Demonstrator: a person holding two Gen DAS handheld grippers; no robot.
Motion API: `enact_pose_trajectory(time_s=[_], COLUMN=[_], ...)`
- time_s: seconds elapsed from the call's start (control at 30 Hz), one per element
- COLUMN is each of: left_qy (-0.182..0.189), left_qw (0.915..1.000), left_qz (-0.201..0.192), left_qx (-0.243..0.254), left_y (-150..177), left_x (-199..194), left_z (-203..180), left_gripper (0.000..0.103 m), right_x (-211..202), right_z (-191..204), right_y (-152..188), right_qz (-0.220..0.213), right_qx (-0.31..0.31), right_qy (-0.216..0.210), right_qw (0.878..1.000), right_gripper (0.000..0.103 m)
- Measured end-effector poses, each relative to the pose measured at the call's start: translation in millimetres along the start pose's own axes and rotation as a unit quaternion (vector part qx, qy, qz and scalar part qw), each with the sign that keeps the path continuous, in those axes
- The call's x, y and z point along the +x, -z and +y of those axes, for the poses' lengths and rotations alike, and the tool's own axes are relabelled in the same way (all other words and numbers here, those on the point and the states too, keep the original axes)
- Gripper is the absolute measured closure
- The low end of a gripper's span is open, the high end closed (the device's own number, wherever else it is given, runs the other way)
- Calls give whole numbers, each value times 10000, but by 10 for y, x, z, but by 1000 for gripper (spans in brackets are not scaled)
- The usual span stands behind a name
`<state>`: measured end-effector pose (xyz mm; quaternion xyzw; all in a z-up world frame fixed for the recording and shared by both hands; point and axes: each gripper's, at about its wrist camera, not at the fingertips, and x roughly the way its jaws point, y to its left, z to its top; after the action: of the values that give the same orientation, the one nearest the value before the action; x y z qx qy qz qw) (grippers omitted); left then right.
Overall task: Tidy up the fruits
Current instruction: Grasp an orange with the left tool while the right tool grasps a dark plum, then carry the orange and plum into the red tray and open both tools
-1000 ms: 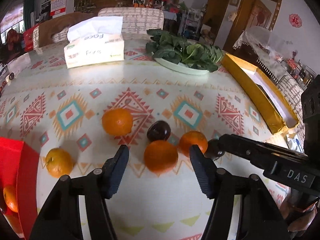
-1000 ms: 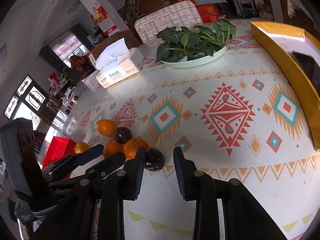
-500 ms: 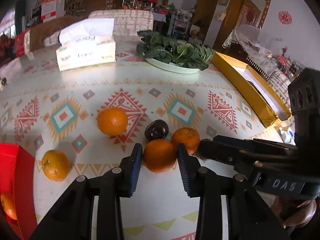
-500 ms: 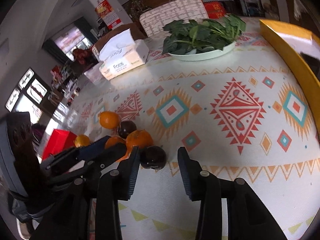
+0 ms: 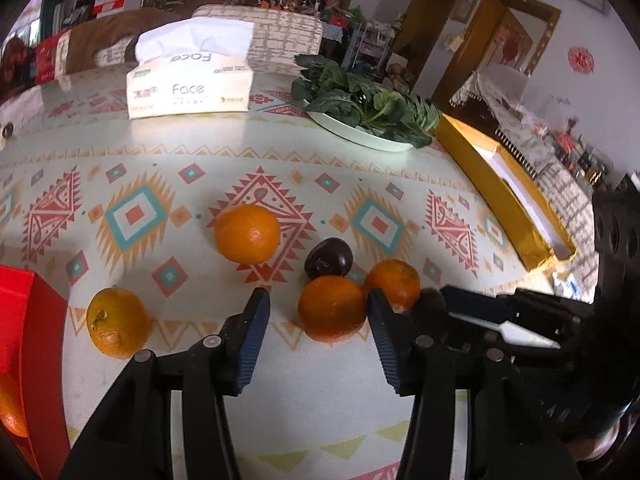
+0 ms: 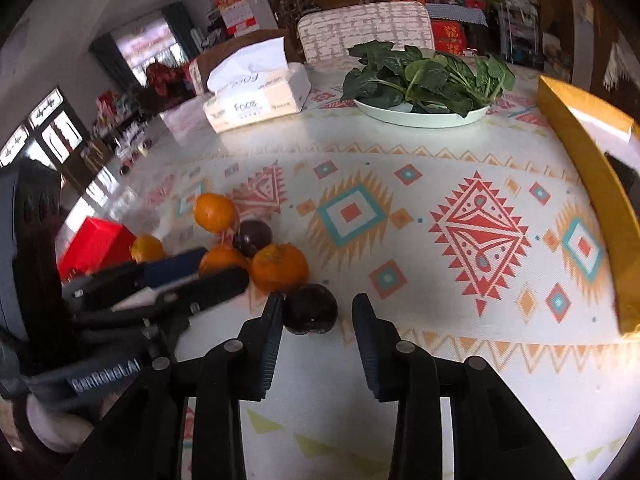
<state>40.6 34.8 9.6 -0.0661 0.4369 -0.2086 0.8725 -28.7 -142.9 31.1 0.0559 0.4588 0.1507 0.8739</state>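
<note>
Your counter [image 5: 360,400] wears matt woven-looking cloth; oranges [image 5: 247,233] look dimpled, the dark fruit [image 6: 310,308] smooth and glossy.

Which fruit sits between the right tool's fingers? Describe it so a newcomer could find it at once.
On the patterned tablecloth, find the fruit cluster near the red box. At its near end, beside an orange, lies a dark plum. Another plum sits farther back; only this one lies within the right tool.

A bright, busy living room

White walls [image 5: 608,92], brown wooden door frames [image 5: 476,40], a white-and-grey patterned chair back [image 6: 366,30] behind the table, and big sunny windows [image 6: 154,46] on one side.
</note>
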Motion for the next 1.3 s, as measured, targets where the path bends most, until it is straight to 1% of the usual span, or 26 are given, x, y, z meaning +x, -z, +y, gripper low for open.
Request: enact_pose_trajectory(time_s=[0.1, 0.27, 0.3, 0.37, 0.4, 0.43, 0.47, 0.57, 0.67, 0.73, 0.87, 1.0, 1.07, 1.2, 1.3], left_qy=[3, -119, -154, -138, -144, -140, -68, -210, -106, -98, -43, 35, 34, 10, -168], left_qw=[10000, 9999, 9998, 9998, 9997, 9996, 9995, 9984, 9991, 9995, 9997, 9987, 9978, 9955, 9929], left_qz=[-21, -48, -45, -38, -24, 19, 65, 103, 121, 43, -235, -487, -631, -900, -1081], left_qx=[-53, 99, 148, 154, 179, 259, 307, 514, 392, 284, 72, -135, -201, -290, -464], left_y=[-5, -2, -1, -2, -4, -4, 1, 14, 14, 3, -34, -79, -86, 31, 208], left_x=[3, 37, 42, 42, 45, 51, 56, 52, 35, -16, -175, -345, -479, -870, -1252], left_z=[11, -74, -94, -94, -97, -115, -137, -207, -163, -123, -41, 44, 69, 176, 400], left_gripper=[54, 54, 54, 55, 56, 70, 70, 71, 71, 71, 71, 71, 71, 71, 71], right_x=[24, 59, 62, 70, 74, 73, 72, 67, 56, 51, 11, -162, -293, -521, -645], right_z=[76, 196, 217, 261, 277, 289, 295, 305, 297, 286, 285, 330, 350, 486, 735], right_y=[19, 61, 68, 84, 89, 91, 93, 100, 103, 100, 105, 107, 129, 148, 141], right_qz=[45, -61, -74, -104, -100, -98, -95, -66, -51, -42, -69, -293, -396, -526, -587], right_qx=[-282, -599, -643, -764, -810, -826, -842, -867, -843, -805, -682, -562, -418, -363, -537], right_qy=[129, 227, 242, 366, 425, 451, 487, 585, 614, 591, 572, 464, 346, 178, 18], right_qw=[9995, 9979, 9976, 9964, 9958, 9955, 9952, 9945, 9945, 9950, 9960, 9969, 9977, 9978, 9968], right_gripper=[64, 63, 61, 61, 62, 63, 64, 69, 72, 73, 74, 74, 74, 74, 74])
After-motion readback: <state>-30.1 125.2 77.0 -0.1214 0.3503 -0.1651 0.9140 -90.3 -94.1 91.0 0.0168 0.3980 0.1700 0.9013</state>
